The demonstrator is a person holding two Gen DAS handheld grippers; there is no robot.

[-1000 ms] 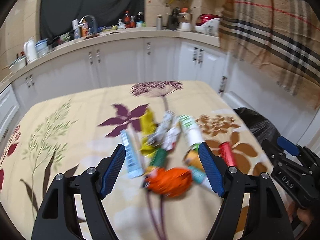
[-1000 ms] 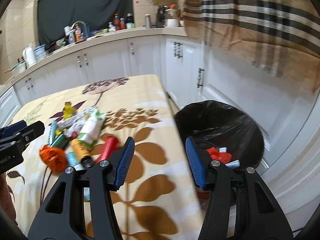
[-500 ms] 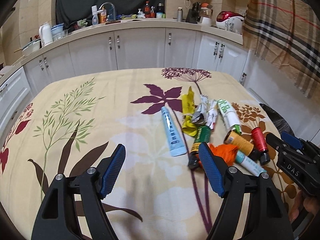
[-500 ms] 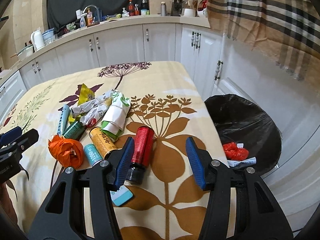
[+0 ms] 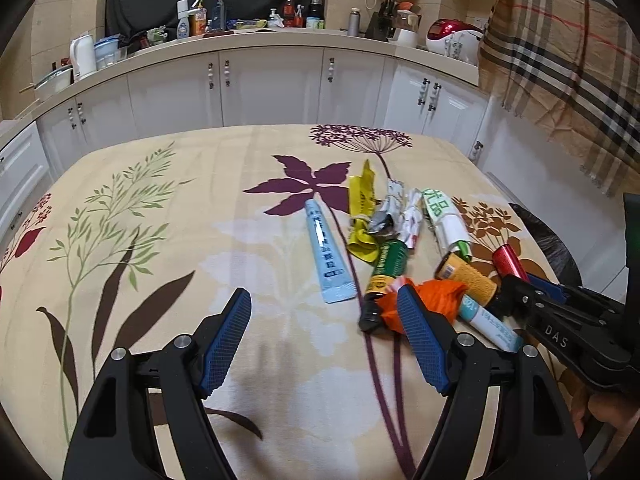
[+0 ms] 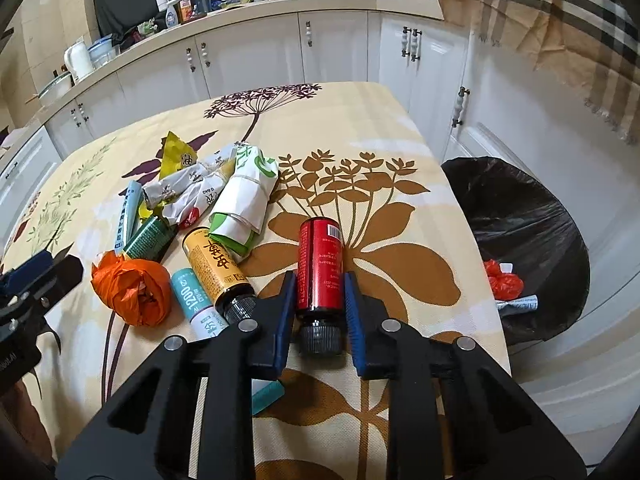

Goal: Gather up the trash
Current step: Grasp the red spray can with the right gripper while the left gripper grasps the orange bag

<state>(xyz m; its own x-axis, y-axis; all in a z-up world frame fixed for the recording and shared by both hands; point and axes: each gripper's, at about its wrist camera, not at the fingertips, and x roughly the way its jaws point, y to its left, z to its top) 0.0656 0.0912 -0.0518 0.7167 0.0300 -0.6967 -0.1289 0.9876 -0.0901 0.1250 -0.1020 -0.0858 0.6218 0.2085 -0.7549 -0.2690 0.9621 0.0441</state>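
A pile of trash lies on the flowered tablecloth [image 6: 360, 120]: a red bottle [image 6: 320, 264], a yellow bottle [image 6: 216, 264], a green bottle [image 6: 148, 238], a teal tube [image 6: 190, 292], an orange crumpled bag [image 6: 134, 288], a white-green pack [image 6: 244, 196], wrappers and a blue tube [image 5: 326, 256]. My right gripper [image 6: 320, 300] is closed around the red bottle's lower end, with the bottle lying on the table. My left gripper [image 5: 324, 340] is open and empty above the cloth, left of the orange bag [image 5: 424, 300].
A black-lined trash bin [image 6: 524, 240] stands off the table's right edge, holding red plastic and a tube. White cabinets [image 5: 260, 88] and a cluttered counter run behind. A plaid cloth [image 5: 568, 48] hangs at the right.
My right gripper moved forward and closed its fingers on the red bottle. My left gripper drifted left and back, away from the pile, still open.
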